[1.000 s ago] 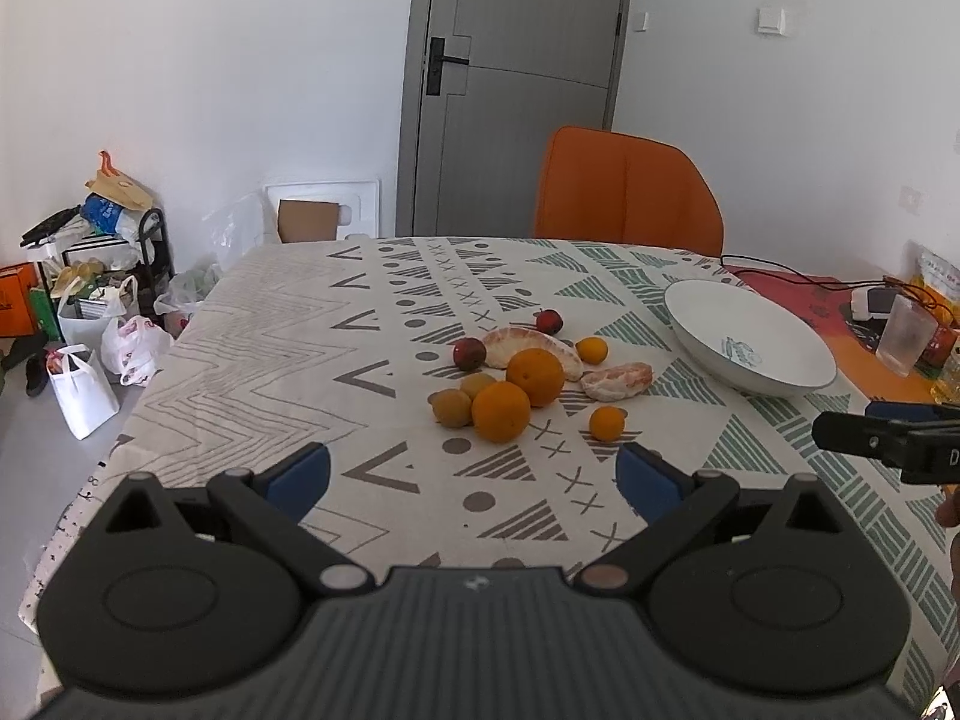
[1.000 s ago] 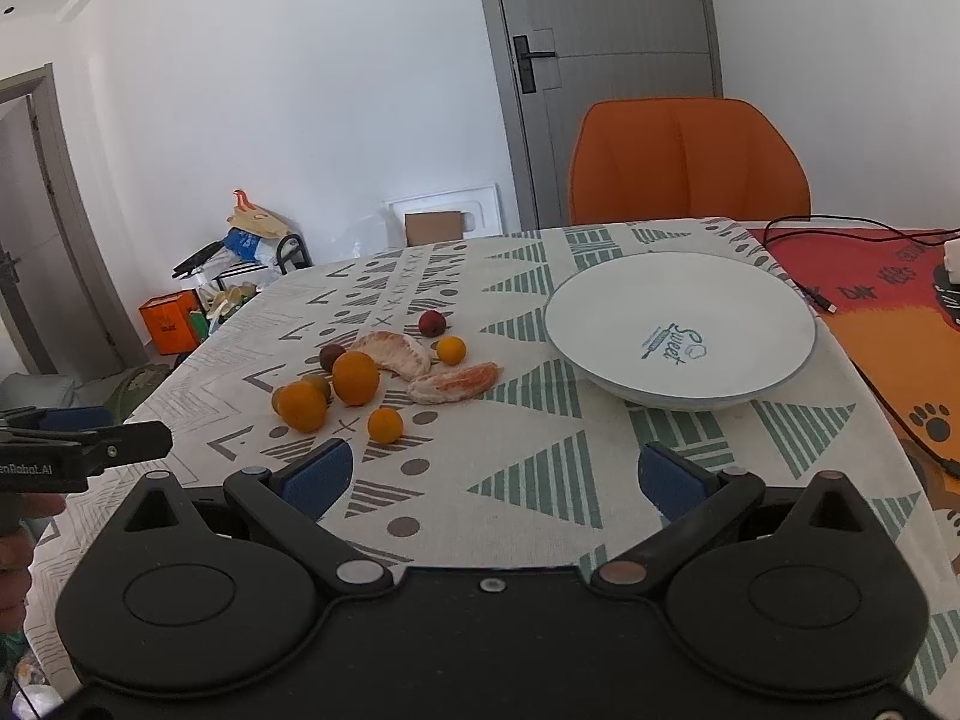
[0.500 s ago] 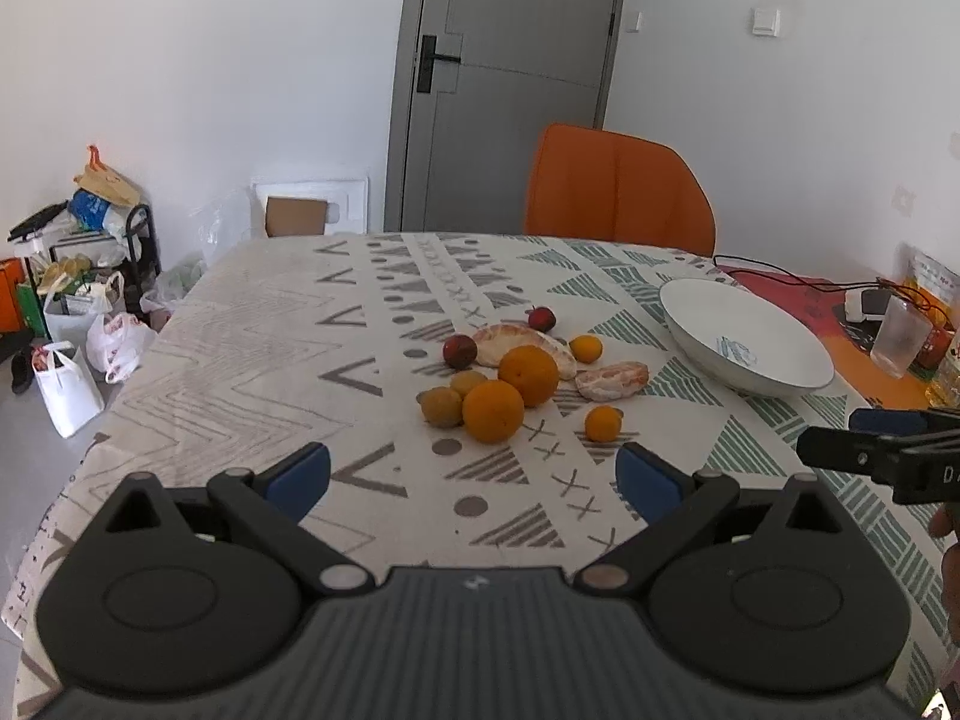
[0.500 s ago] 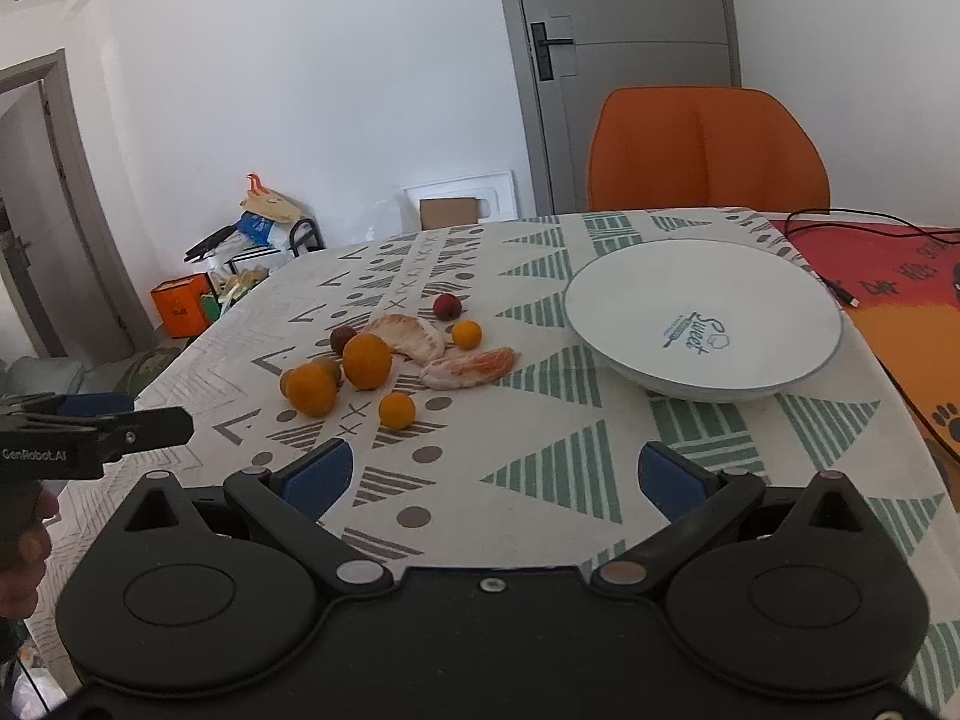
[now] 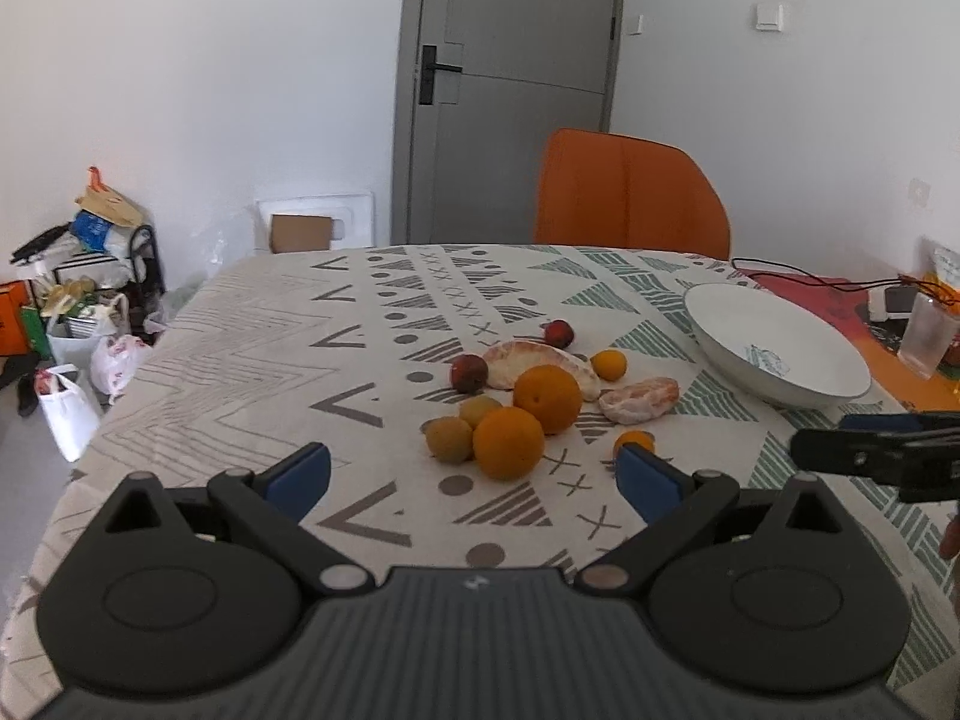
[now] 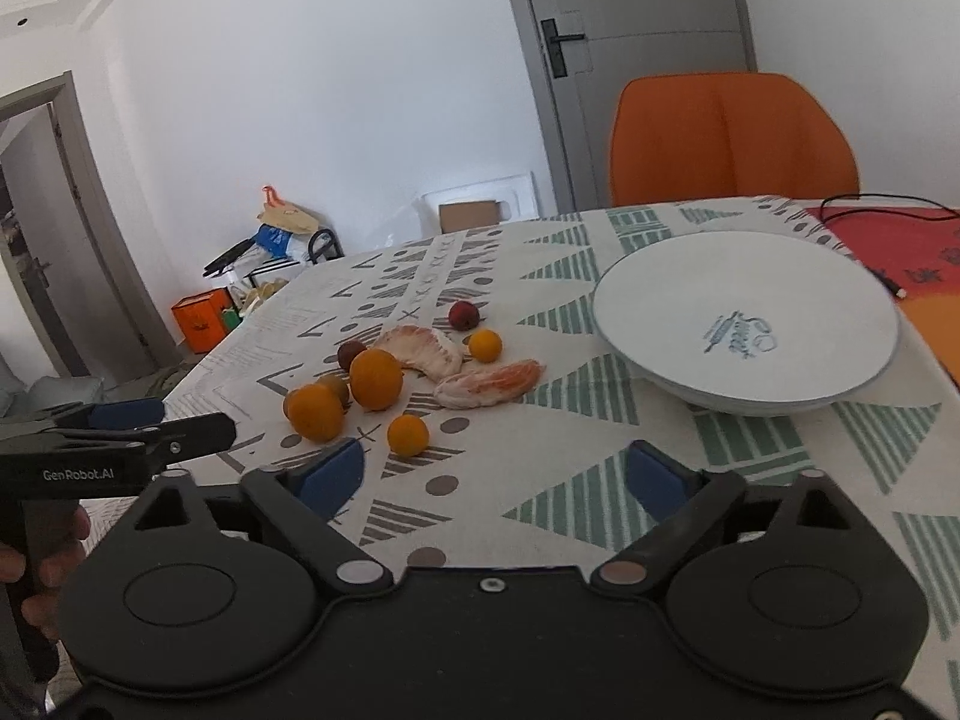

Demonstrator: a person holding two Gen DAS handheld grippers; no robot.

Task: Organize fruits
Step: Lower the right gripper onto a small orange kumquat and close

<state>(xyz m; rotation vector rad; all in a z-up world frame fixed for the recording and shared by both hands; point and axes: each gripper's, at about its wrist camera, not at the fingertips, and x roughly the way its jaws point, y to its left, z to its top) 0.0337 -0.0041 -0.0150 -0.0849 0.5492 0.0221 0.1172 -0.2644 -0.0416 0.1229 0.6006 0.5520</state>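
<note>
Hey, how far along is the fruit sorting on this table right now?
Nothing looks done: the white bowl is empty. Nothing is in hand either: the left gripper is open, and the right gripper, jaws closing, holds nothing. Left to move: the fruit pile, all on the tablecloth.

Looks like someone's home dining room: patterned tablecloth [image 5: 252, 360], orange chair [image 5: 630, 198] behind it, shopping bags [image 5: 66, 414] piled left.

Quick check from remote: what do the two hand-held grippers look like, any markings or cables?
Both match: the left hand-held gripper and right hand-held gripper have matte black bodies, round pivot housings, silver pins and blue finger pads. White "GenRobot.AI" lettering marks the left one's side. No cables or sleeves visible.
</note>
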